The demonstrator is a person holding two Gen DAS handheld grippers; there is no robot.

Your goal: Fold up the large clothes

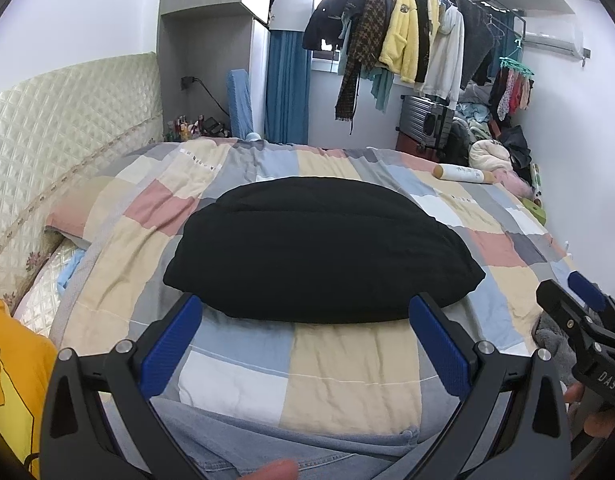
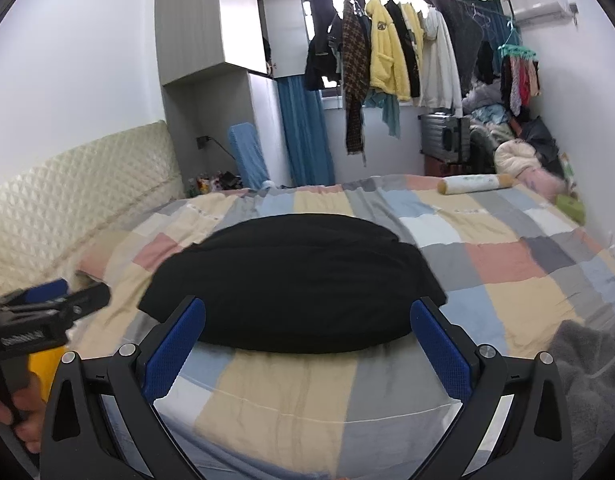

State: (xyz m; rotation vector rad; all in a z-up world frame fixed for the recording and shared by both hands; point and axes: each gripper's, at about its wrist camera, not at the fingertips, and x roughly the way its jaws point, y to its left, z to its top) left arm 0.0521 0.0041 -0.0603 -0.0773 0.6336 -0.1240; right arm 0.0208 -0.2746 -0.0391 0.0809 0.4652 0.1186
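Fingers spreading wide on both grippers, gripping nothing; black garment lying just ahead, long axis crosswise, left gripper nearer.

Both grippers share one build: matte black angular arms, each ending in a finger faced with a textured blue pad. On the left gripper silver round screws sit at the arm joints, lower left and lower right of the frame, and triangular cut-outs pierce the outer arms. The right gripper shows the same screws and cut-outs. At the right edge of the left view its black body bears white letters "DAS". Light blue jeans fill the bottom of that frame.
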